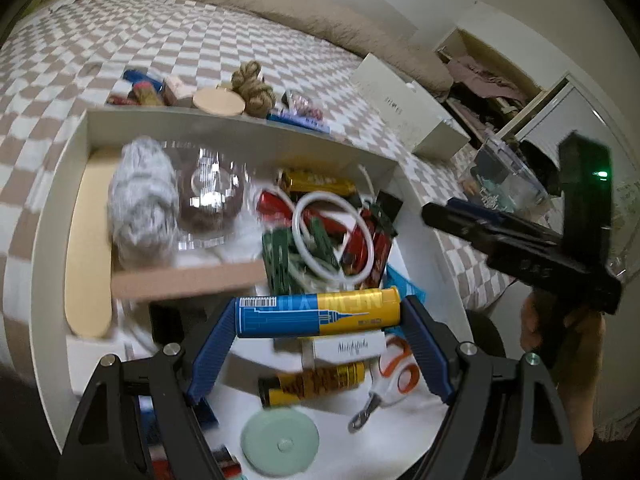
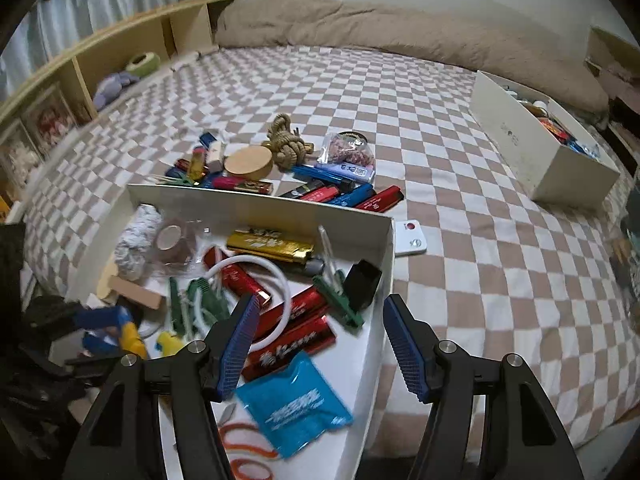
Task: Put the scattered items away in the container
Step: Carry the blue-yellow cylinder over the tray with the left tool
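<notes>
The left tool [image 1: 318,316] is clamped on a blue and yellow tube [image 1: 318,312], its blue pads pressing both ends, low in the middle of the left wrist view and above the white container [image 1: 240,128]. The right tool [image 2: 316,344] stands apart with nothing between its pads; its left pad hangs over the container's contents, its right pad over the checked bedspread [image 2: 480,240], so the gap straddles the container's right wall in the lower centre of the right wrist view.

The container fills the lower left of both views. Inside lie a white ring [image 2: 276,304], red lighters [image 2: 296,312], a gold lighter [image 2: 272,246], green pegs [image 2: 340,300], a grey yarn ball [image 1: 140,204] and a light blue packet [image 2: 296,412]. Its far wall runs across mid-frame, and the scattered items still on the bed sit just behind it: a rope knot [image 2: 286,144], a round wooden lid [image 2: 248,166] and more lighters [image 2: 352,196].

Right of the container the bedspread is open up to a second white box [image 2: 540,160] at the upper right.

Only the left wrist view shows orange-handled scissors [image 1: 392,380], a pale green disc [image 1: 280,444] and the right tool's black body from the side at the right edge. Only the right wrist view shows a wooden shelf [image 2: 120,48] at the upper left and a small white card [image 2: 412,236] touching the container's outer right corner.
</notes>
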Motion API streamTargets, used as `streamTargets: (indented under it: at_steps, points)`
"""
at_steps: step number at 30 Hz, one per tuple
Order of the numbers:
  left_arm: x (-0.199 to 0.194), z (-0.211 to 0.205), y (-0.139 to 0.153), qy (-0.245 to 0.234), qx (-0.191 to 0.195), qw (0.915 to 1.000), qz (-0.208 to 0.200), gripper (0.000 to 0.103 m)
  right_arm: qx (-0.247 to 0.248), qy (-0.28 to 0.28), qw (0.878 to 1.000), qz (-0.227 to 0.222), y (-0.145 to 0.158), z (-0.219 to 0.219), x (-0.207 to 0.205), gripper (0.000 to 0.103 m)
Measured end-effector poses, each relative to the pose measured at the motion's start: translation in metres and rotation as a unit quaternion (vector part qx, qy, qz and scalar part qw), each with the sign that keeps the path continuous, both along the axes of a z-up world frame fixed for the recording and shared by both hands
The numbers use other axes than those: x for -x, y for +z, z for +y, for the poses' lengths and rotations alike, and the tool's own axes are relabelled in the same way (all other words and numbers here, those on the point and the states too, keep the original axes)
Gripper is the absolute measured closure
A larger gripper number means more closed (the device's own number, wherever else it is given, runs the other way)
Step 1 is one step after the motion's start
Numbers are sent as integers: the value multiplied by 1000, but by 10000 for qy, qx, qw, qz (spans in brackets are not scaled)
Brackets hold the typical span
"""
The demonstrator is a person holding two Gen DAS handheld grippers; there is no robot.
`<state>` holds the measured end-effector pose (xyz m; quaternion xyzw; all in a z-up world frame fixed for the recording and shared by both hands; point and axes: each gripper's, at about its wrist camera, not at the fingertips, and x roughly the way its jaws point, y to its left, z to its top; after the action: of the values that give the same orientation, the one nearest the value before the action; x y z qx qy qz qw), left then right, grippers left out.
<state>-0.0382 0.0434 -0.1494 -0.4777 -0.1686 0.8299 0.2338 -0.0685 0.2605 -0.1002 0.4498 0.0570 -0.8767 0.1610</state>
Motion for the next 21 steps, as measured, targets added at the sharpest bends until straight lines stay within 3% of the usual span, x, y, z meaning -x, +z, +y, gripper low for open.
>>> streamTargets:
  at_steps: [7,16,21]
  points:
    - [-23,18,4,-222,273,9993,-152,21,384,-73,9992,60,1,8,-22,38]
    - [-40,47,4,-644,-14,9961,-600,21,754,-266,9968,60,-6,25,-31,38]
    - [-43,61,-11,-874,-239,9897,-1110,21,990,-273,9947,102,-4,34,-33,38]
